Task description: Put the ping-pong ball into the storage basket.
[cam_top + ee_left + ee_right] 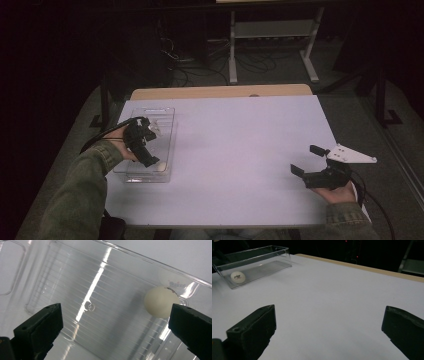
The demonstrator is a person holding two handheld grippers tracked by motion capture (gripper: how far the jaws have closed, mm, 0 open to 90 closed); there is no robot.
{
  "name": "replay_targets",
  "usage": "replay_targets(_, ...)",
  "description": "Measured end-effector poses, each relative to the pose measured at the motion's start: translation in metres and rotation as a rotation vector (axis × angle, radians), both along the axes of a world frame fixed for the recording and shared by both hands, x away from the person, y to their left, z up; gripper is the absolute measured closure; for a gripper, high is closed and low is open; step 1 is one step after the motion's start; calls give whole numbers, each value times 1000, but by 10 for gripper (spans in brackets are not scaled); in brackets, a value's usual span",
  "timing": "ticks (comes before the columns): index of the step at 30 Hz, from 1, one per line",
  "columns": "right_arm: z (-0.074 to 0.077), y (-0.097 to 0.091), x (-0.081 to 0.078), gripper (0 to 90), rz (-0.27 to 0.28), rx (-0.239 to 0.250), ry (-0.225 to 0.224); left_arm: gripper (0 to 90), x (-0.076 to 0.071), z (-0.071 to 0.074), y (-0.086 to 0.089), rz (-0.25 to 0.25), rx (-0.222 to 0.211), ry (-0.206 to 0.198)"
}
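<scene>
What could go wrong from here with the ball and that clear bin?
1. The white ball lies loose against the wall of the clear bin; being round, it may roll if the bin is nudged.
2. The left gripper hangs open above the bin, jaws apart with nothing between them; lowering carelessly could clip the thin wall and shift the bin.
3. The bin sits close to the table's left edge, so a push that way might slide it off.
</scene>
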State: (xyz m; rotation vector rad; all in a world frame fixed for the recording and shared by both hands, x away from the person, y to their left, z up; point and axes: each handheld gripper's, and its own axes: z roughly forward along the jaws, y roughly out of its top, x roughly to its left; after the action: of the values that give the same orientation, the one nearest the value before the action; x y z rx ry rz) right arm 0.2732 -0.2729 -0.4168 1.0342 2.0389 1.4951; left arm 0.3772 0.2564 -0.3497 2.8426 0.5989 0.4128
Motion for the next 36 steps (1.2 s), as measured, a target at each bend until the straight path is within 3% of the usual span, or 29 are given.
replay_targets(5,1,-1,0,0,-4,9,-6,0,-5,7,6,14,-40,-34)
replay_targets(8,1,-2,1,0,-9,22,-13,0,-9,12,12,34,-105,-69)
replay_targets(13,3,0,4,0,-7,30,-22,0,-18,13,24,69,-150,-123)
replay_targets(16,3,1,5,0,-4,29,-23,0,-20,13,30,86,-179,-134)
replay_targets(17,3,1,6,0,-5,33,-26,0,-24,14,36,111,-227,-150)
replay_targets(21,4,1,8,0,-9,42,-30,0,-28,16,42,128,-266,-178)
replay_targets(24,4,1,8,0,-9,45,-28,0,-30,17,44,132,-289,-186)
replay_targets(30,4,0,9,0,-9,49,-30,0,-37,19,47,143,-387,-210)
replay_targets(36,4,0,8,0,-11,51,-31,0,-41,16,50,159,-432,-227)
